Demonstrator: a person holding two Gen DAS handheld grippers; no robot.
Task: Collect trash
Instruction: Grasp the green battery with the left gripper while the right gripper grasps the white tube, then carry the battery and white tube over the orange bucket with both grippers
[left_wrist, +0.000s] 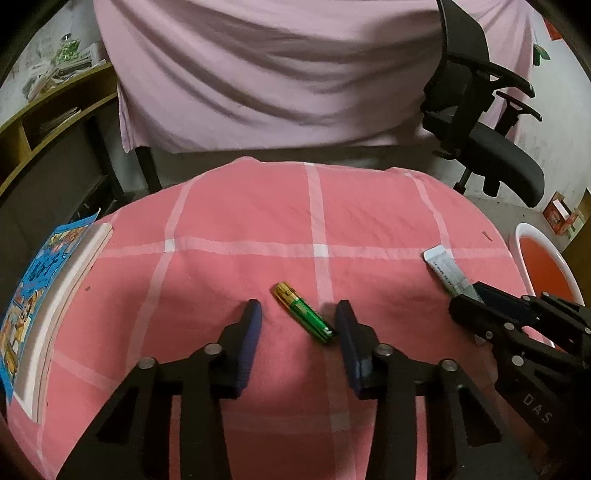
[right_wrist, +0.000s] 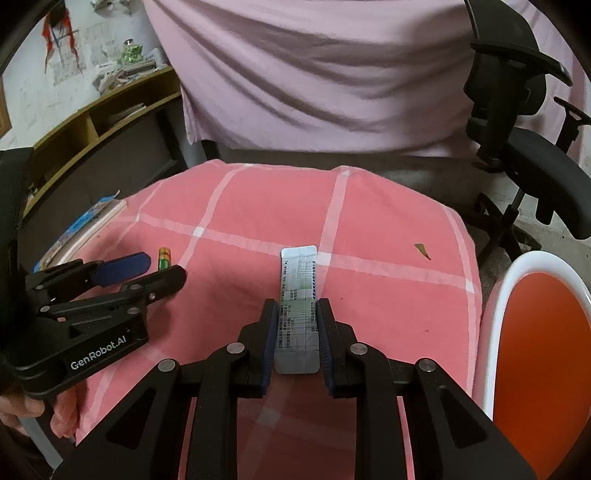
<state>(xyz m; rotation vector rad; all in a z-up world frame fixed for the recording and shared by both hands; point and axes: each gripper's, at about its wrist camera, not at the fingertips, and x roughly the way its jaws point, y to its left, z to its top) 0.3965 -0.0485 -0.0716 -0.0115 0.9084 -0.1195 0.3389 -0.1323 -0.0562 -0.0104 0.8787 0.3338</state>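
Note:
A green and gold battery (left_wrist: 305, 313) lies on the pink checked cloth (left_wrist: 236, 210), between the open fingers of my left gripper (left_wrist: 298, 312); neither finger touches it. It also shows in the right wrist view (right_wrist: 164, 257), beyond the left gripper (right_wrist: 162, 268). My right gripper (right_wrist: 297, 309) is shut on a flat silver printed blister strip (right_wrist: 299, 291) that lies along the cloth. In the left wrist view the strip (left_wrist: 445, 271) sticks out of the right gripper (left_wrist: 469, 301) at the right.
A white bin with an orange liner (right_wrist: 543, 347) stands right of the table, also in the left wrist view (left_wrist: 546, 269). A blue-covered book (left_wrist: 40, 280) lies at the left edge. A black office chair (left_wrist: 491, 147) and a pink draped sheet (left_wrist: 280, 74) stand behind. A small brown scrap (right_wrist: 423, 251) lies on the cloth.

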